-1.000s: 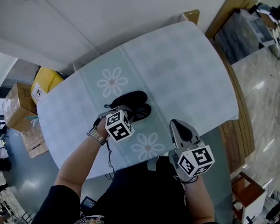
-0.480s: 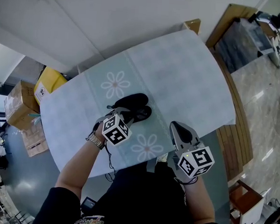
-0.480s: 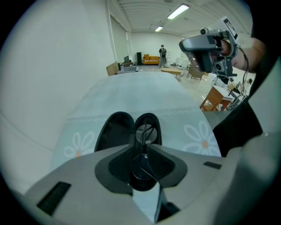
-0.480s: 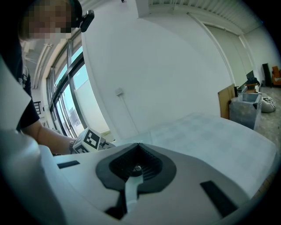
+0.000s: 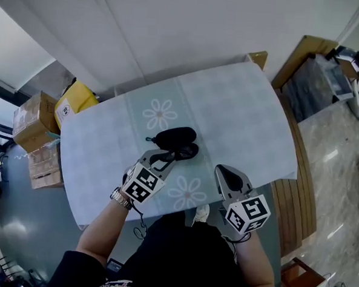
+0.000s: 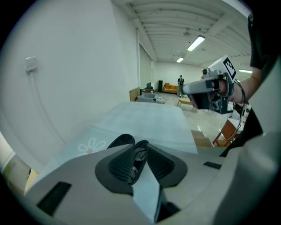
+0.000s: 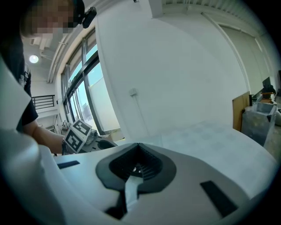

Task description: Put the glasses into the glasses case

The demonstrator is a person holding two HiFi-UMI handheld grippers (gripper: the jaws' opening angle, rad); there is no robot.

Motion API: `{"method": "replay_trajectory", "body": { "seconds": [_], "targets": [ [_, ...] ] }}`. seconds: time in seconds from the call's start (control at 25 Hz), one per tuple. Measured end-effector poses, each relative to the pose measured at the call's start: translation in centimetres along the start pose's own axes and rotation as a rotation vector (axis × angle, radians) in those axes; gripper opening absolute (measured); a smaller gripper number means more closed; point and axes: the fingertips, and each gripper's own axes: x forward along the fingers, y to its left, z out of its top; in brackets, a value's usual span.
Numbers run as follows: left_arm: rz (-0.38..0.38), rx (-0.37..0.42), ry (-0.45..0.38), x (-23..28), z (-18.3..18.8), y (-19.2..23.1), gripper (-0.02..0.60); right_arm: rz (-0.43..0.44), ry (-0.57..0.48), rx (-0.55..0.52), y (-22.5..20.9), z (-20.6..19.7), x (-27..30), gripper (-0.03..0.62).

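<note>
A black glasses case (image 5: 175, 135) lies in the middle of the daisy tablecloth. Dark glasses (image 5: 184, 151) lie just in front of it, touching it. My left gripper (image 5: 161, 159) reaches them from the near left, and its jaws are shut on a thin arm of the glasses. In the left gripper view the glasses (image 6: 140, 148) show in the narrow slit of the left gripper (image 6: 139, 153), with the case (image 6: 121, 140) behind. My right gripper (image 5: 225, 170) hovers at the near table edge, shut and empty; in its own view the right gripper (image 7: 137, 166) has its pads together.
The table (image 5: 242, 113) ends close to my body. Cardboard boxes (image 5: 34, 122) and a yellow bag (image 5: 77, 97) stand on the floor at the left. A wooden bench (image 5: 298, 189) runs along the table's right side.
My left gripper has drawn back from over the glasses toward the near edge. The head view has shifted. The right gripper has hardly moved.
</note>
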Motion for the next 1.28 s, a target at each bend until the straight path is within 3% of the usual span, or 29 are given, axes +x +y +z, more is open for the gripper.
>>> {"method": "replay_trajectory", "body": {
  "seconds": [0.16,0.28,0.52,0.84,1.28],
  "targets": [
    [0.044,-0.124,-0.174,-2.9,2.5,-1.6,0.099,0.046,0.009,-0.047,1.2,0.5,-0.4,0.023],
    [0.084,-0.214,-0.269,-5.6,3.8,-2.6,0.049,0.079,0.016,-0.079,2.4,1.0,-0.6,0.023],
    [0.126,-0.27,-0.377,-9.4,5.9,-6.0,0.028,0.152,0.009,-0.132,4.4,1.9,-1.7,0.023],
    [0.219,-0.295,-0.438,-12.9,5.9,-9.7,0.028,0.259,0.007,-0.177,7.4,1.7,-3.1,0.023],
    [0.324,-0.338,-0.401,-16.7,1.6,-11.8,0.028,0.327,0.062,-0.169,10.6,-1.0,-3.5,0.023]
  ]
}}
